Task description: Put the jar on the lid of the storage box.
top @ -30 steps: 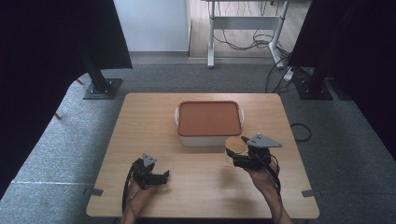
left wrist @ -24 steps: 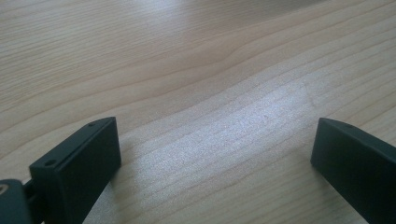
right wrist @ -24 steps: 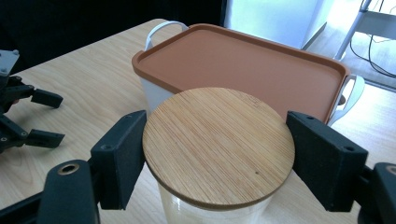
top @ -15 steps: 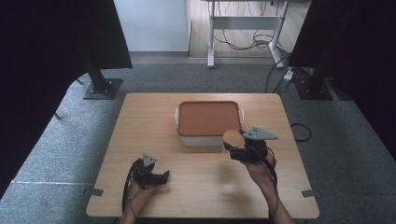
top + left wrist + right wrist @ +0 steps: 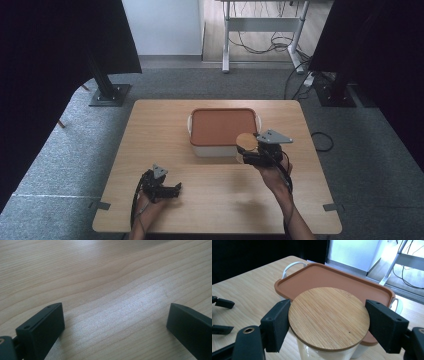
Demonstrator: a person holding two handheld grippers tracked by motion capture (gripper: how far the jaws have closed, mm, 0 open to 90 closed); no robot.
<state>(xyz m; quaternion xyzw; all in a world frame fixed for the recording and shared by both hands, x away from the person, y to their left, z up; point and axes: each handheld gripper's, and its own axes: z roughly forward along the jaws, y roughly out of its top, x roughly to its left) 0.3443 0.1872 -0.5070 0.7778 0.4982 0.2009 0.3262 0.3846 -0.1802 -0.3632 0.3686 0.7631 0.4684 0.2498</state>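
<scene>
Right gripper [image 5: 248, 152] is at the right of the bench [image 5: 150, 130], just near of the box, jaws pinching a round bamboo lid [image 5: 329, 317] from both sides. In the right gripper view each jaw touches the lid's edge, lid lies flat on a white jar [image 5: 324, 353] underneath. Can't tell if the jar is resting on the bench or lifted, its base is out of sight

Lid [image 5: 245, 140] in the high view sits right at the near right corner of the box, overlapping its edge from that angle. Box [image 5: 205, 150] is white with handles on both ends, closed with a flat terracotta cover [image 5: 220, 125], standing around mid bench, slightly far of centre

Left gripper [image 5: 176, 189] is low at the near left of the bench, well apart from the box and jar. In the left gripper view its jaws are spread wide with bare wood between them, holding nothing. Its jaw tips also show at the left edge of the right gripper view [image 5: 222, 315]

Grey carpet [image 5: 75, 150] surrounds the bench
</scene>
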